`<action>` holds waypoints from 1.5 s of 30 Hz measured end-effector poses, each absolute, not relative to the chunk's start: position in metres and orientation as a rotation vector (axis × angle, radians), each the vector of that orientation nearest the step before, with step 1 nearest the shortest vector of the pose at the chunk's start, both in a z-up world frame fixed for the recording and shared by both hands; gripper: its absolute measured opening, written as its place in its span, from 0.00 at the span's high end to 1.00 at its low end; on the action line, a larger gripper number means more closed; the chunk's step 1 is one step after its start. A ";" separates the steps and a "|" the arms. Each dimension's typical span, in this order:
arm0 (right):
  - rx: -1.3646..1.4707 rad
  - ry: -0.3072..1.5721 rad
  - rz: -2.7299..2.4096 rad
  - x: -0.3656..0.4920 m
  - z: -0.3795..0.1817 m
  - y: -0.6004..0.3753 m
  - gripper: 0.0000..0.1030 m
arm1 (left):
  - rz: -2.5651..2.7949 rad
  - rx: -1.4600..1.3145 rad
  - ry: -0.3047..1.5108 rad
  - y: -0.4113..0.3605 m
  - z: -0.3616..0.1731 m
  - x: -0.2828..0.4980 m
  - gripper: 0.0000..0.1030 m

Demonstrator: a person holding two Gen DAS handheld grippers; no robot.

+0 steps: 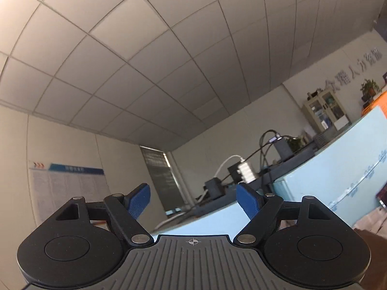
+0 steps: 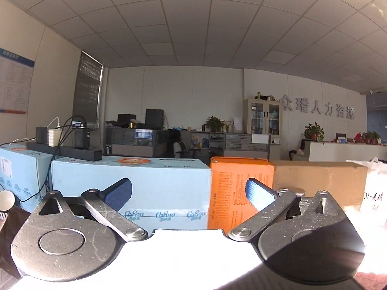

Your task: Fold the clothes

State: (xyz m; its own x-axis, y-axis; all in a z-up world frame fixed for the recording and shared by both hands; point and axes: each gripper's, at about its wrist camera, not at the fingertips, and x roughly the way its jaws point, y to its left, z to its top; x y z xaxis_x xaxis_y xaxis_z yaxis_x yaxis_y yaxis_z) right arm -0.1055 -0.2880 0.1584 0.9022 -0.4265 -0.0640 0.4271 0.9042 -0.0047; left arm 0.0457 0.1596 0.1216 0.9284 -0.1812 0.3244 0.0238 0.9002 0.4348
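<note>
No garment shows clearly in either view. My left gripper (image 1: 192, 193) is open, its blue pads (image 1: 139, 200) wide apart with nothing between them; it is tilted upward at the ceiling and the top of a light blue box (image 1: 338, 169). My right gripper (image 2: 188, 188) is open too, wider, and holds nothing; it points level at a row of boxes. A strip of pale fabric (image 1: 370, 220) shows at the left wrist view's right edge, and a pinkish patch (image 2: 372, 278) in the right wrist view's bottom right corner; I cannot tell what either is.
Straight ahead stand two light blue cartons (image 2: 145, 181), an orange box (image 2: 232, 181) and a brown carton (image 2: 319, 178), with a white bag (image 2: 375, 188) at the right. A black bar with chargers and cables (image 2: 65, 151) lies on the blue cartons. Office desks and a cabinet (image 2: 263, 116) are behind.
</note>
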 end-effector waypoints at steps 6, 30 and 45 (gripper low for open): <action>0.229 0.205 -0.291 -0.113 0.133 -0.321 0.00 | 0.167 0.507 -0.377 0.187 0.178 0.022 0.08; 0.231 0.777 0.335 0.083 -0.038 -0.156 0.19 | -0.362 -0.133 0.532 0.125 -0.022 0.087 0.02; 0.249 0.680 0.143 0.130 -0.057 -0.161 0.51 | -0.373 -0.222 0.531 0.099 -0.039 0.148 0.74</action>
